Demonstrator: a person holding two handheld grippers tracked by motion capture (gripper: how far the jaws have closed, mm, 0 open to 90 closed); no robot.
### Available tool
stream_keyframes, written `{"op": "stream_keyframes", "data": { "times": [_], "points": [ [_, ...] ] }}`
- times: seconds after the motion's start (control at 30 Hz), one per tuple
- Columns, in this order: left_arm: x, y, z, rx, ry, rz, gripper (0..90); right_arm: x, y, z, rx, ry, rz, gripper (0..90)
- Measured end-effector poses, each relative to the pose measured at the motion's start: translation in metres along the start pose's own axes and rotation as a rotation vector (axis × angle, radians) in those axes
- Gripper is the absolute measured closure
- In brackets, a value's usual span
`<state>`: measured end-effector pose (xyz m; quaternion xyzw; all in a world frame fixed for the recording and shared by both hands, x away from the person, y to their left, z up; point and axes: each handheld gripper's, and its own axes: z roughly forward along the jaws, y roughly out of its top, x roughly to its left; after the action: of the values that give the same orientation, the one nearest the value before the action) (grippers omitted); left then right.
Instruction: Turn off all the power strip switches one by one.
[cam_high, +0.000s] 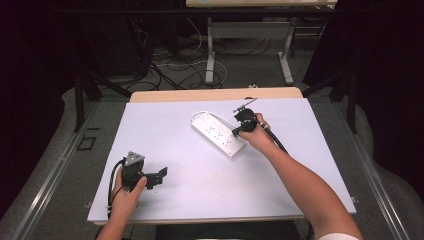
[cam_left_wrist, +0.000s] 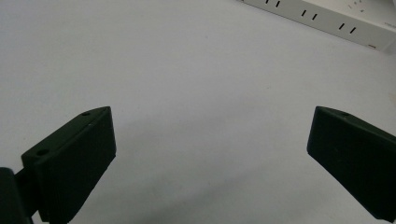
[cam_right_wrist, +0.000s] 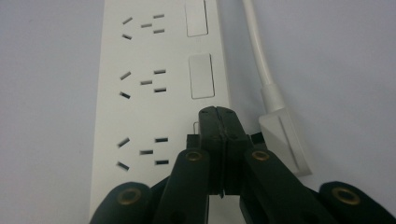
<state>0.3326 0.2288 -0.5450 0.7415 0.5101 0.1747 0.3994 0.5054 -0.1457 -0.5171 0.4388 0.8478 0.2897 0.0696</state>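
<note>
A white power strip (cam_high: 217, 134) lies slanted near the middle of the white table (cam_high: 300, 165). In the right gripper view the strip (cam_right_wrist: 140, 84) shows several sockets and a row of rocker switches (cam_right_wrist: 201, 77). My right gripper (cam_right_wrist: 219, 116) is shut with nothing between its jaws. Its tips sit over the nearest switch, and I cannot tell whether they touch it. The strip's white plug (cam_right_wrist: 285, 140) and cable (cam_right_wrist: 257, 46) lie just right of them. The right gripper (cam_high: 237, 131) hangs over the strip's right end. My left gripper (cam_high: 161, 176) rests open near the front left, its jaws (cam_left_wrist: 210, 144) wide over bare table.
A wooden strip (cam_high: 215, 94) runs along the table's far edge. Beyond it, loose cables (cam_high: 170, 70) lie on the floor around the white legs of another table (cam_high: 210, 55). Dark stands flank the table on both sides.
</note>
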Motion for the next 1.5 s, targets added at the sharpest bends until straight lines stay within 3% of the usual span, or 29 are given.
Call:
{"op": "stream_keyframes", "data": {
  "times": [0.07,0.1,0.13,0.23,0.33,0.47,0.5,0.67,0.8,0.83,0.97,1.1,1.23,1.27,1.37,1.5],
  "points": [
    [0.0,0.0,0.0,-0.003,0.001,-0.004,1.1,0.0,-0.002,0.0,-0.016,0.006,-0.012,90.0],
    [0.0,0.0,0.0,-0.002,0.002,-0.004,1.1,-0.001,-0.003,0.003,-0.063,0.017,-0.021,90.0],
    [0.0,0.0,0.0,-0.003,0.001,-0.004,1.1,0.0,-0.003,0.0,-0.026,0.012,-0.021,90.0],
    [0.0,0.0,0.0,0.001,0.001,-0.003,1.2,0.001,-0.004,-0.001,-0.016,0.006,0.001,90.0],
    [0.0,0.0,0.0,-0.003,0.001,-0.003,1.1,0.0,-0.004,-0.002,-0.006,0.006,-0.009,90.0],
    [0.0,0.0,0.0,-0.001,0.001,-0.003,1.1,0.0,-0.006,-0.002,-0.028,0.017,-0.001,90.0],
    [0.0,0.0,0.0,-0.001,-0.001,-0.002,1.1,-0.001,-0.007,-0.003,-0.024,0.013,-0.028,90.0],
    [-0.001,0.0,0.0,0.0,-0.001,-0.003,1.1,0.001,-0.008,-0.005,-0.013,0.004,0.001,90.0],
    [-0.001,0.0,0.0,0.0,0.0,-0.002,1.1,0.001,-0.008,-0.005,-0.005,0.001,-0.009,90.0],
    [-0.001,0.0,0.0,0.0,0.0,-0.001,1.1,0.002,-0.008,-0.003,-0.028,0.008,0.004,90.0],
    [-0.001,0.0,-0.001,-0.001,0.0,-0.002,1.1,0.0,-0.01,-0.002,-0.026,0.007,-0.028,90.0],
    [-0.001,0.0,-0.001,-0.002,0.0,-0.001,1.1,0.001,-0.011,-0.004,-0.015,0.004,0.001,90.0],
    [-0.001,0.0,0.0,-0.001,0.0,0.0,1.1,-0.001,-0.013,-0.003,-0.05,0.013,0.003,90.0],
    [-0.001,0.0,0.0,-0.001,0.0,0.001,1.1,-0.001,-0.013,-0.004,-0.035,0.014,0.01,90.0],
    [-0.001,0.0,0.001,-0.008,0.0,0.0,1.1,-0.003,-0.015,-0.003,-0.059,0.026,-0.008,90.0],
    [-0.002,0.001,0.002,-0.004,-0.001,-0.004,1.2,-0.002,-0.014,-0.005,-0.026,0.013,0.002,90.0]
  ]
}}
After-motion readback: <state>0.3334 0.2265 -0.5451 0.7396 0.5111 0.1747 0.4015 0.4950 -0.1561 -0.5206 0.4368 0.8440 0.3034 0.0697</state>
